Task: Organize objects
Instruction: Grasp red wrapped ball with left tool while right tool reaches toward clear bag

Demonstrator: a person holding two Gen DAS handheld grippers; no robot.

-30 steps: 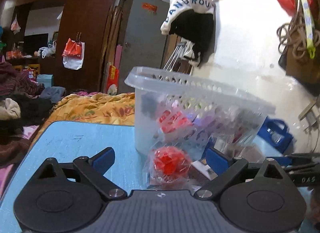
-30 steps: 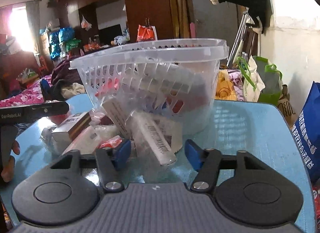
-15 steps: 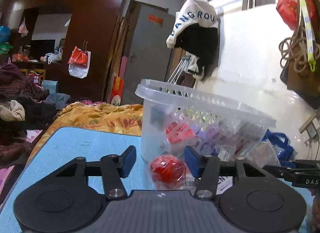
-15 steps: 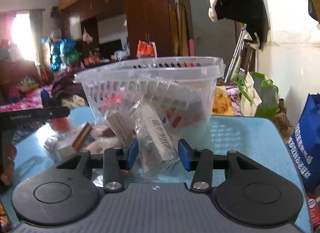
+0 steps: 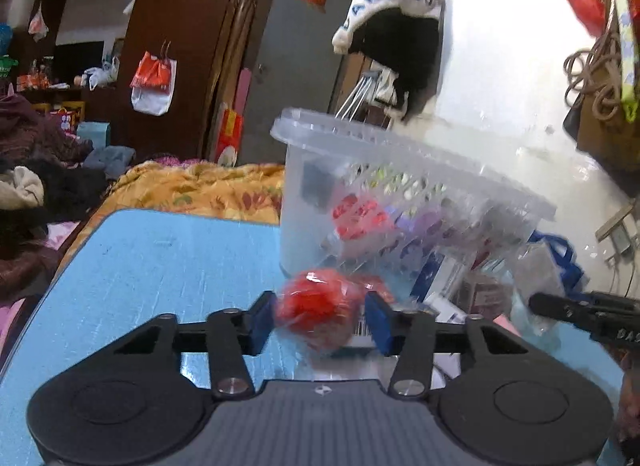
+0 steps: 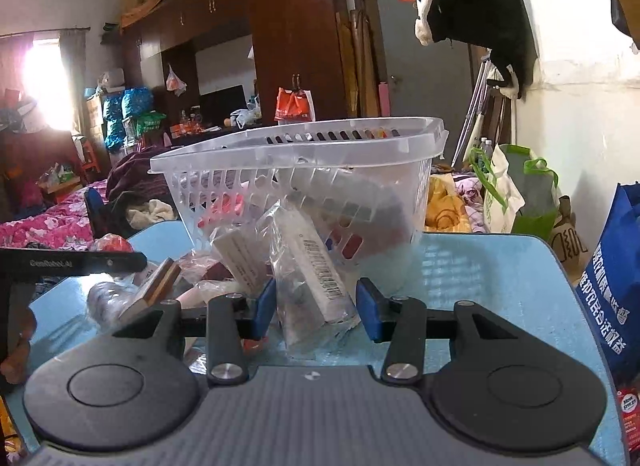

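My left gripper (image 5: 319,321) is clamped on a red ball sealed in a clear bag (image 5: 318,308); both blue pads press its sides and the bag bulges between them. It sits just in front of the clear plastic basket (image 5: 400,153), low, near the blue table (image 5: 152,266). I cannot tell whether the ball has left the surface.

My right gripper (image 6: 315,308) holds a narrow white box in a clear wrapper (image 6: 316,266), barcode facing me. The box stands tilted between the pads, its upper end leaning toward the basket (image 6: 304,145) wall. The pads meet the wrapper, so I judge the grip is on film as much as on the box, and it may slip.

The basket stands on the table and already contains wrapped items, red and grey, visible through its slotted wall. More bagged goods (image 6: 160,286) lie in a loose heap against its near side, which is why both grippers work low here.

Judgement: both pieces are picked and bound for the basket. The rim stands well above both grippers, so each load must be raised clear of it before release. The two grippers are close together; one should go first.
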